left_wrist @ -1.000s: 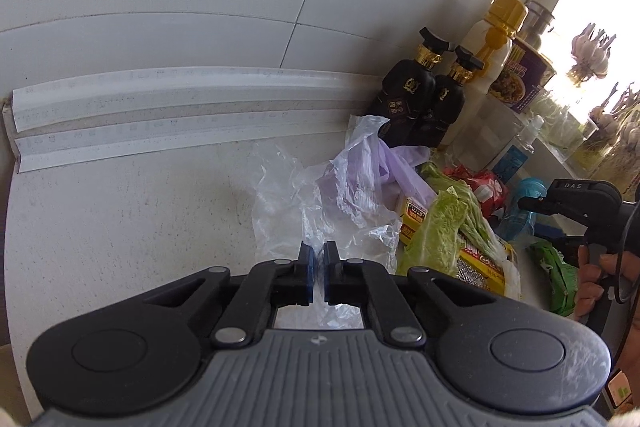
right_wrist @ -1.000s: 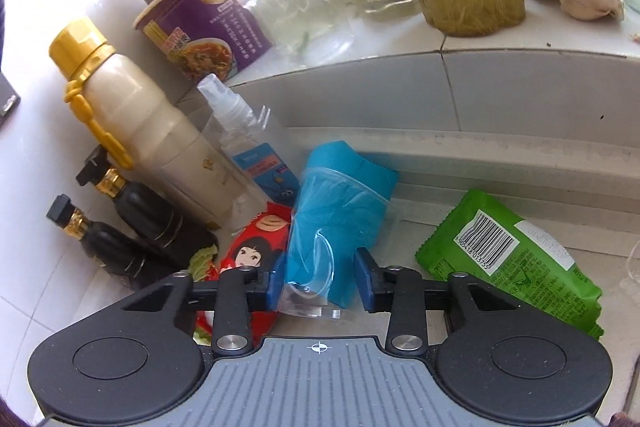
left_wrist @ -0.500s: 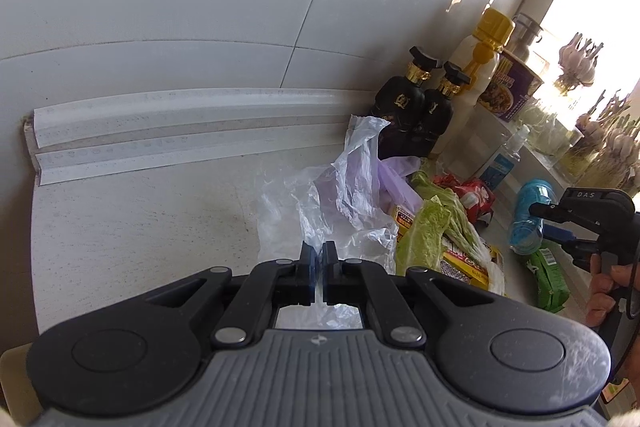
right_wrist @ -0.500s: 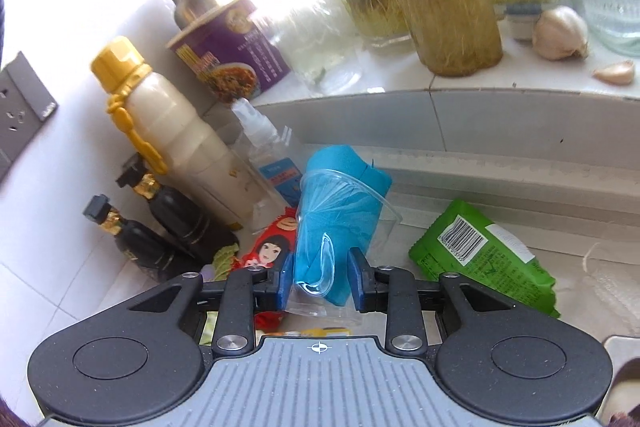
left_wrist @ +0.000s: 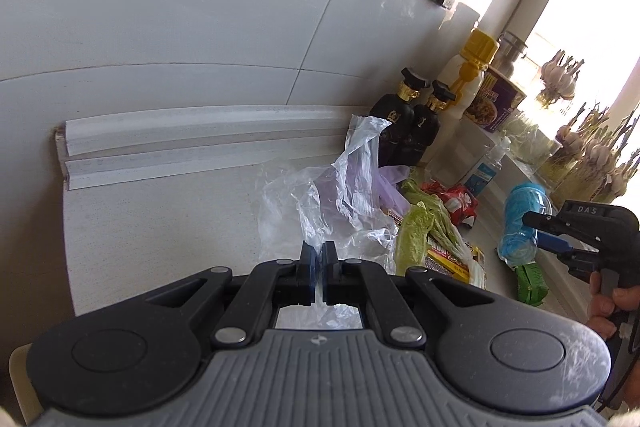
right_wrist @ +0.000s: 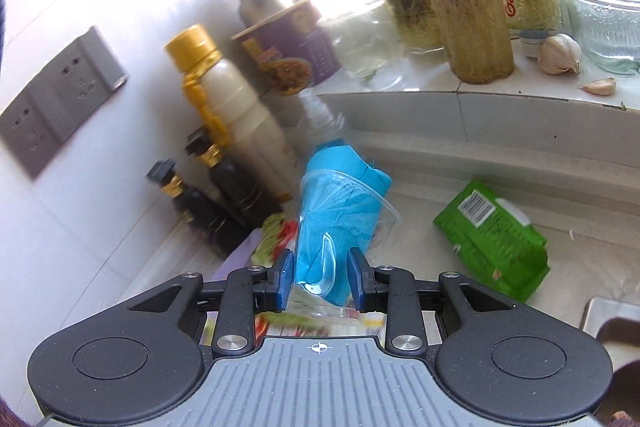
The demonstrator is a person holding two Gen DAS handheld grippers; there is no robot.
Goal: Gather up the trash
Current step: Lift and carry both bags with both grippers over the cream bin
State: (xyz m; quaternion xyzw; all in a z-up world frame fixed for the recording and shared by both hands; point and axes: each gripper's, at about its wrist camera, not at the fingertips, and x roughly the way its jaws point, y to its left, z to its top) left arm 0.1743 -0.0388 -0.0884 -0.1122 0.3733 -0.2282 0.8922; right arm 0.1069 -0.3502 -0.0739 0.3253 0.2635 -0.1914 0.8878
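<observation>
My right gripper (right_wrist: 320,277) is clamped on the clear plastic cup (right_wrist: 344,227), the one stuffed with blue paper, pads pressing in on its lower sides. The cup hangs clear of the table (right_wrist: 420,195), tilted, mouth pointing away from me. My left gripper (left_wrist: 319,263) is pinched tight on an edge of the clear plastic bag (left_wrist: 320,211), which trails from my fingers onto the table beside the lettuce scraps (left_wrist: 420,231) and the red wrapper (left_wrist: 456,199).

The job now, as I read it, is getting the cup into that bag. The film is limp, so a one-edge pinch gives me no real mouth; I want to lift the left side high enough that the bag drapes open, then bring the cup in low and mouth-first so the paper doesn't spill. The cup wall is thin and already flexing, so I squeeze no harder, as more pressure could pop it out sideways.

I keep well off the dark bottles (right_wrist: 224,195) on my way across. The green packet (right_wrist: 492,235) lies on the table near the sill, yet to be collected.
</observation>
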